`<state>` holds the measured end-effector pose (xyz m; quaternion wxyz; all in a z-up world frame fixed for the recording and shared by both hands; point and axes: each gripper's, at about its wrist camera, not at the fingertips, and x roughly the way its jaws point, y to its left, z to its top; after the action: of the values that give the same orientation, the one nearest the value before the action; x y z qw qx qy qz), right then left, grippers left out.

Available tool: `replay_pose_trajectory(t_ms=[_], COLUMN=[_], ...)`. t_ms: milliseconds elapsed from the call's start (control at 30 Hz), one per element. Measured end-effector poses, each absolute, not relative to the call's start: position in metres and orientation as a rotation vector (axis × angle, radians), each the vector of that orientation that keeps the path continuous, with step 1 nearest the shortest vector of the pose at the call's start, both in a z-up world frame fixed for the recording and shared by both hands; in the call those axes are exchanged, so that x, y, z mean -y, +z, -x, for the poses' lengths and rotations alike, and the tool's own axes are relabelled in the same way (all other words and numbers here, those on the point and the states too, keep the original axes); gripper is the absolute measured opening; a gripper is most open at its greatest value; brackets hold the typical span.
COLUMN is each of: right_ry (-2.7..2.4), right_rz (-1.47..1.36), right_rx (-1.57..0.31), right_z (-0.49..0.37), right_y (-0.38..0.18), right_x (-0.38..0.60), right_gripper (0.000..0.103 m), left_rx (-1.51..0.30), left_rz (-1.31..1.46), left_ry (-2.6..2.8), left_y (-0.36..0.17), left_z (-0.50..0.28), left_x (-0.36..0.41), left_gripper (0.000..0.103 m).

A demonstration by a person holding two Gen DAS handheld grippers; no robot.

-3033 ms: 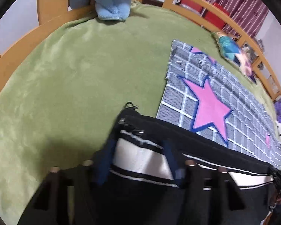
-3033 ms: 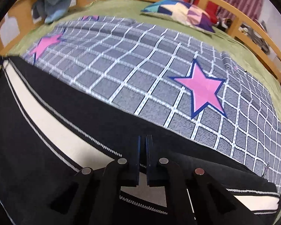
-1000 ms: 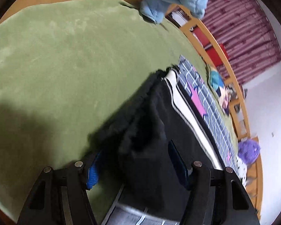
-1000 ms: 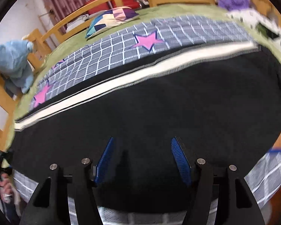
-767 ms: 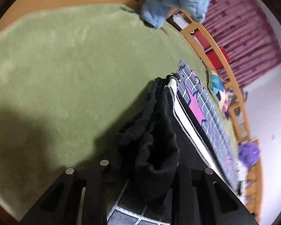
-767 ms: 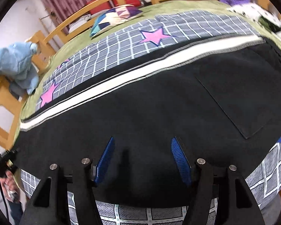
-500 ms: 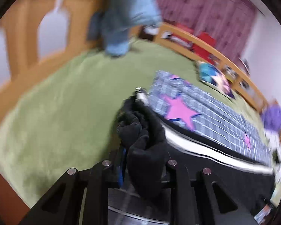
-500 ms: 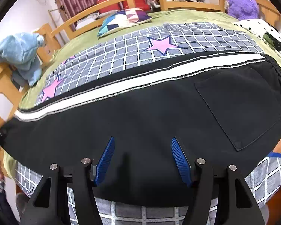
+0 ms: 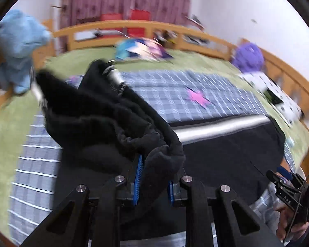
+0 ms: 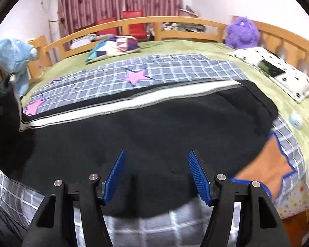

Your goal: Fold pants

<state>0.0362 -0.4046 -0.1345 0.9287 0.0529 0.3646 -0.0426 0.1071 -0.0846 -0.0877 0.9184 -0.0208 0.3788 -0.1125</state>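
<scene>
Clearly soft and limp, the black track pants point(image 10: 146, 131) lie across the bed point(image 10: 175, 47); left tongs point(image 9: 153, 182) pinch the bunched leg cuffs, right tongs point(image 10: 155, 177) spread, empty. Grip hems.

Even, fairly bright indoor light; left wrist view heavily motion-blurred, right wrist view sharper, smeared near its lower edge; strong fisheye bending, dark corners

Black pants point(image 10: 146, 131), white side stripe — spread flat on checked blanket, leg end bunched, lifted.
</scene>
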Motion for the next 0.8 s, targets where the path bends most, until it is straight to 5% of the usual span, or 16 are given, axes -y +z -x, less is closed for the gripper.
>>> replay_pose_trajectory(t_ms=[267,333,400,433,800], right_ry=[0.001,0.014,0.038,0.056,0.257], right_rz=[-0.206,-0.203,-0.215,-0.225,-0.175], right_rx=[-0.815,-0.816,-0.812,-0.81,-0.75], right_z=[-0.013,-0.014,-0.016,-0.018,-0.067], right_y=[-0.16,-0.161,-0.161,-0.16,-0.142], right_x=[0.429,0.425,0.42,0.416,0.31], right_gripper=[0.063,0.063,0.063,0.063,0.063], left_rx=[-1.03,-1.025,-0.998,-0.961,-0.886], left_rz=[0.089,0.127,0.171,0.196,0.26], left_ry=[-0.427,-0.455,-0.465,-0.45,-0.205], left_y=[-0.157,-0.155,-0.147,-0.141,-0.15], left_z=[-0.104,-0.092,-0.081,-0.071,-0.048], left_x=[0.147,0.135,0.113,0.097,-0.027], left_gripper=[0.026,0.034,0.066,0.069,0.07])
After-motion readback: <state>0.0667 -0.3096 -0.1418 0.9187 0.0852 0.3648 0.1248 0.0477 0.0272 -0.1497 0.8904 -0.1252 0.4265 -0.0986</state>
